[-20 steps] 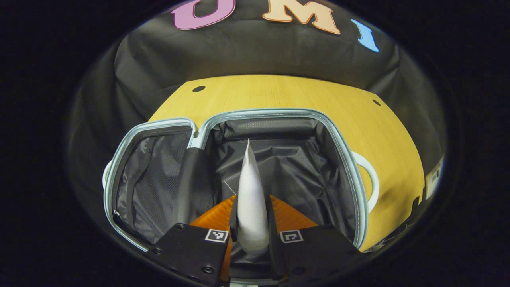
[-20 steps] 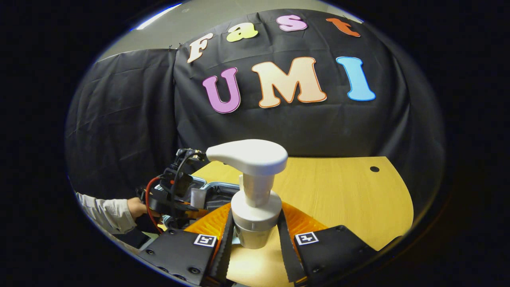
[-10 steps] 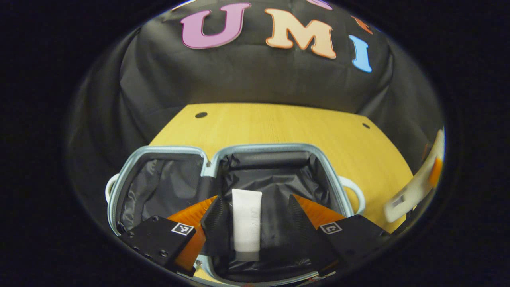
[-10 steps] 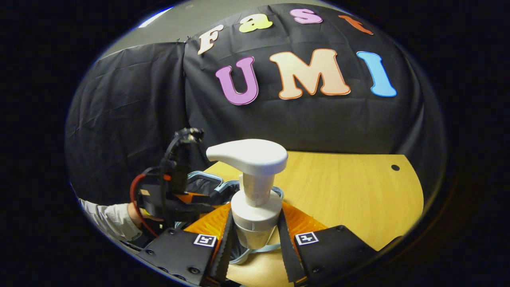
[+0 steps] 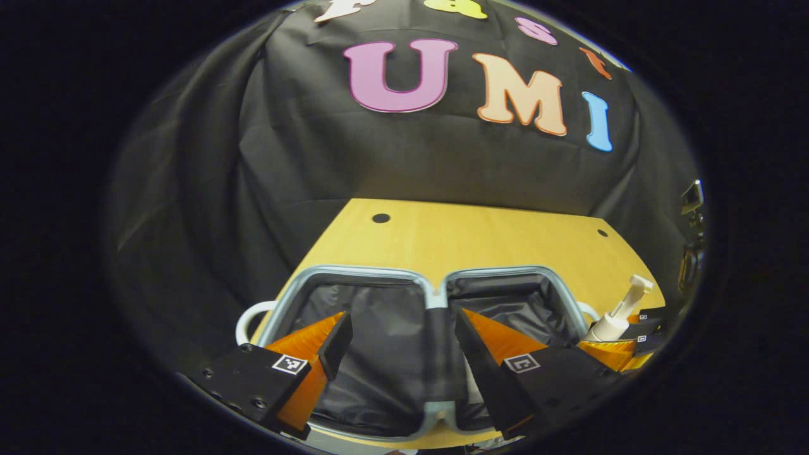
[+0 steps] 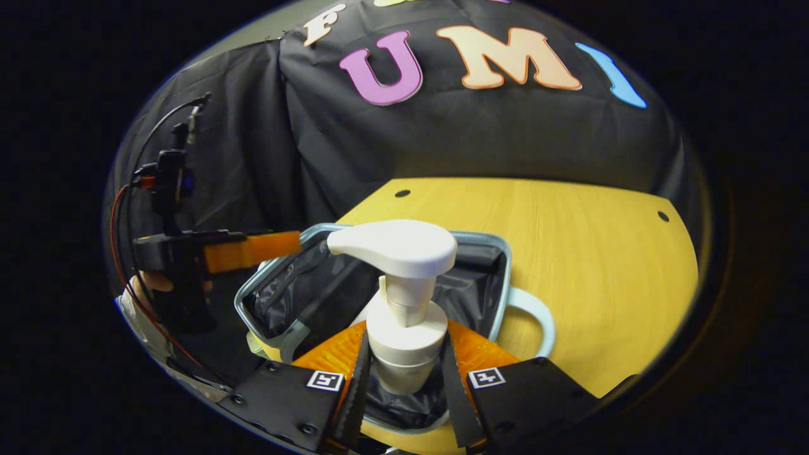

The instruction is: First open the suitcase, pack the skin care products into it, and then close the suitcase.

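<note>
The suitcase (image 5: pixel 360 270) lies open on the yellow table, with a pale blue rim and dark lining in both halves. My left gripper (image 5: pixel 401 322) hovers open above it with nothing between its fingers. My right gripper (image 6: pixel 404 341) is shut on the neck of a white pump bottle (image 6: pixel 404 297), held upright over the suitcase's (image 6: pixel 499 253) right half. The left gripper view shows that pump bottle (image 5: pixel 616 313) at the far right, beside the case's rim. In the right gripper view the left gripper (image 6: pixel 253 251) hangs at the left, above the case's far side.
The yellow table (image 6: pixel 600 253) stretches bare to the right and behind the case, with small holes near its back edge. White handles (image 6: pixel 537 316) stick out of the case's sides. A hand (image 6: pixel 152 284) holds the left gripper. Black cloth walls close the booth behind.
My left gripper opened and let go of a white tube into the suitcase, then rose and drew back. My right gripper carried the pump bottle over the open case.
</note>
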